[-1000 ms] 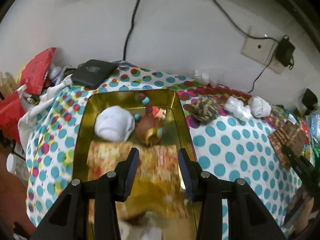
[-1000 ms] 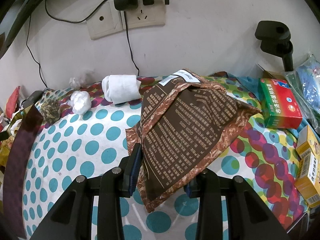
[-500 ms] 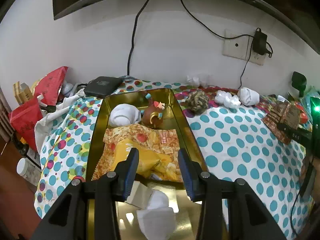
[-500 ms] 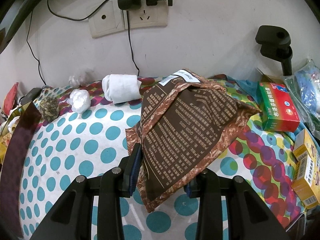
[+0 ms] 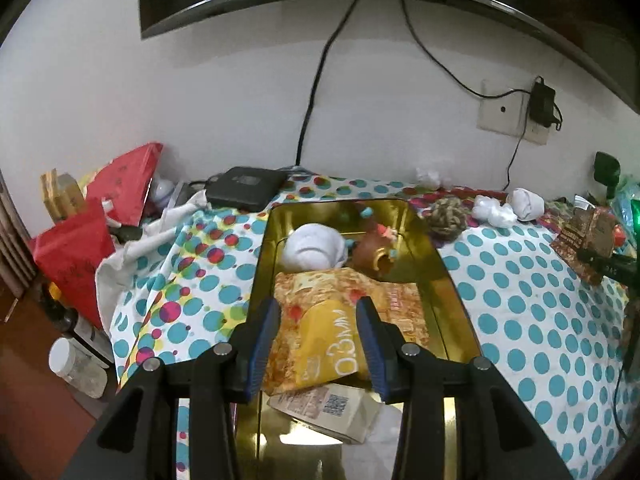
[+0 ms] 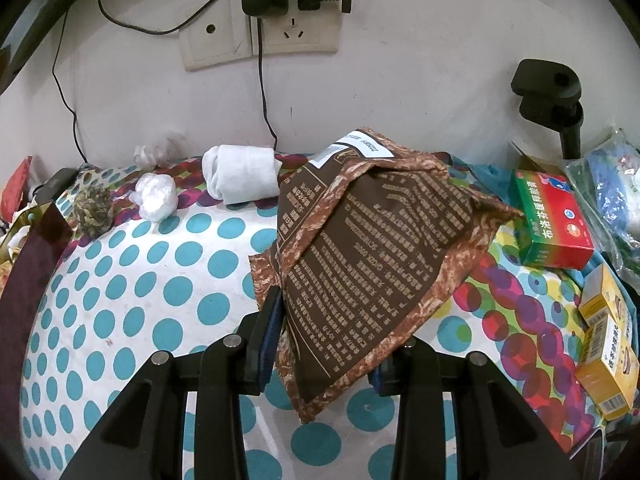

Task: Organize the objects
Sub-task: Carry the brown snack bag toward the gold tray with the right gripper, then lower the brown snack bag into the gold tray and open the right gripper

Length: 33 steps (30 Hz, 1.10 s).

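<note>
Brown printed packet is clamped between the right tongs, lifted over the polka-dot tabletop, at 3 o'clock from the gold tray. The left tongs hang open and empty above the yellow pouch lying in that tray.

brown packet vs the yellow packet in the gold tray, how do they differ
The brown packet is dark with pale text; the yellow packet is bright with big white lettering. The brown one is clamped in the right gripper above the dotted cloth; the yellow one lies loose in the gold tray, on other packets, below the open left gripper. Both are flat, crinkly pouches.
</note>
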Each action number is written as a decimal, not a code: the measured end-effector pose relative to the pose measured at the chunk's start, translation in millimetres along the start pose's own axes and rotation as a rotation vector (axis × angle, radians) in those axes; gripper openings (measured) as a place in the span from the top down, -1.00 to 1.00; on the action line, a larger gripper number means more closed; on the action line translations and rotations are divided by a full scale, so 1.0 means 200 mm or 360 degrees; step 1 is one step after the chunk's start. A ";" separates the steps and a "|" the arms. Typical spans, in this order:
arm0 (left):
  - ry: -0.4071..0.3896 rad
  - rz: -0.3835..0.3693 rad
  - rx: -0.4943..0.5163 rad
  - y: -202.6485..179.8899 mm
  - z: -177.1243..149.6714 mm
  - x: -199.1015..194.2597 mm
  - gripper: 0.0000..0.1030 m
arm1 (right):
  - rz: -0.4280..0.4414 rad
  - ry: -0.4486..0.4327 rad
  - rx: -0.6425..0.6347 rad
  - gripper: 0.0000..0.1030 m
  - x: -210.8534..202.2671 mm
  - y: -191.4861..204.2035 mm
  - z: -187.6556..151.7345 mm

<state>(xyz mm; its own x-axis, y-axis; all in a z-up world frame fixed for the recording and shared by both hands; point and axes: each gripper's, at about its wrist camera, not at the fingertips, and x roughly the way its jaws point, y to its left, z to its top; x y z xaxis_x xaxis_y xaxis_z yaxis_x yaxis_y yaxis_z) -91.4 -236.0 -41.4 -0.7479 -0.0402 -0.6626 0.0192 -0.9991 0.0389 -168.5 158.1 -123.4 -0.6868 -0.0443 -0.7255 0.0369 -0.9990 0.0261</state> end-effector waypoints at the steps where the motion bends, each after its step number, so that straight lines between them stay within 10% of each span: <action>1: 0.0012 -0.0010 -0.0028 0.03 0.00 0.01 0.19 | -0.0005 0.0002 -0.0005 0.35 0.00 0.00 0.00; 16: 0.0059 -0.0179 -0.0093 0.12 0.07 -0.18 0.08 | 0.0115 -0.0111 -0.0066 0.35 -0.17 0.14 0.03; 33: 0.0123 -0.0165 -0.0264 0.28 -0.08 -0.54 -0.17 | 0.1048 0.0078 -0.0341 0.34 -0.53 1.16 0.12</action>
<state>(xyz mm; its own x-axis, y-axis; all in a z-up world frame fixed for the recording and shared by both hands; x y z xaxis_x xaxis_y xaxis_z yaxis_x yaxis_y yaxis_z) 2.4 -287.2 20.2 -0.6985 0.0680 -0.7124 0.0586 -0.9867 -0.1516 -104.2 -69.5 -24.7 -0.4388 -0.6352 -0.6355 0.5807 -0.7402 0.3389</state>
